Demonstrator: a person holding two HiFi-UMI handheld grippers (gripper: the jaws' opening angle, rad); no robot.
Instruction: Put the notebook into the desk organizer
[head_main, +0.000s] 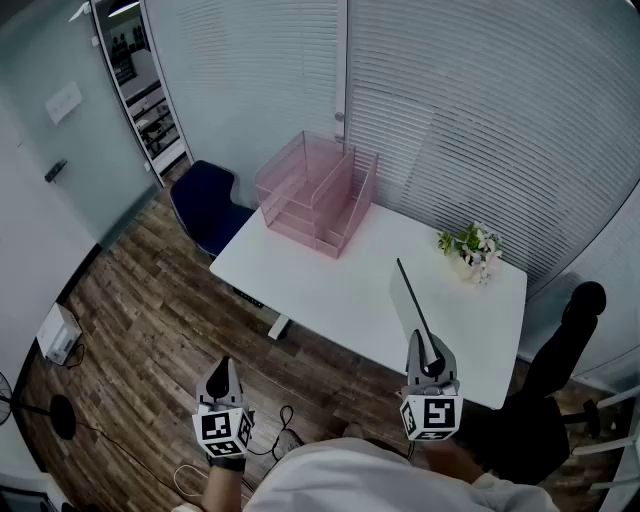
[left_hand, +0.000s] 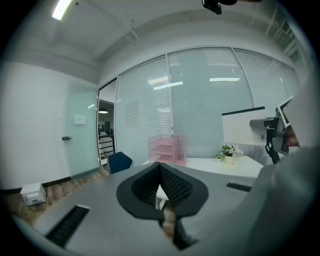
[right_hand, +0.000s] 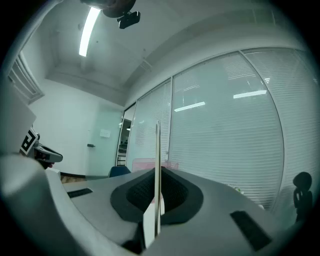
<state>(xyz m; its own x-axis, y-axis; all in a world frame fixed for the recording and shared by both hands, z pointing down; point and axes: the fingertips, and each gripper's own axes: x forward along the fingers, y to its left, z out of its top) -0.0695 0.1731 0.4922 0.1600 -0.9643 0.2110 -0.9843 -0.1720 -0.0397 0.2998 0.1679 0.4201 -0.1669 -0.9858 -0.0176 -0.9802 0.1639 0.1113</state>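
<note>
The right gripper (head_main: 429, 352) pinches the notebook (head_main: 408, 300) by its lower edge, with the jaws pressed tight on it. The notebook stands upright over the near edge of the white table (head_main: 330, 290). The pink desk organizer (head_main: 315, 195) stands on the far left corner of this table, well apart from the notebook. The left gripper (head_main: 223, 368) hangs off the table's near side, with its jaws pressed together on nothing.
</note>
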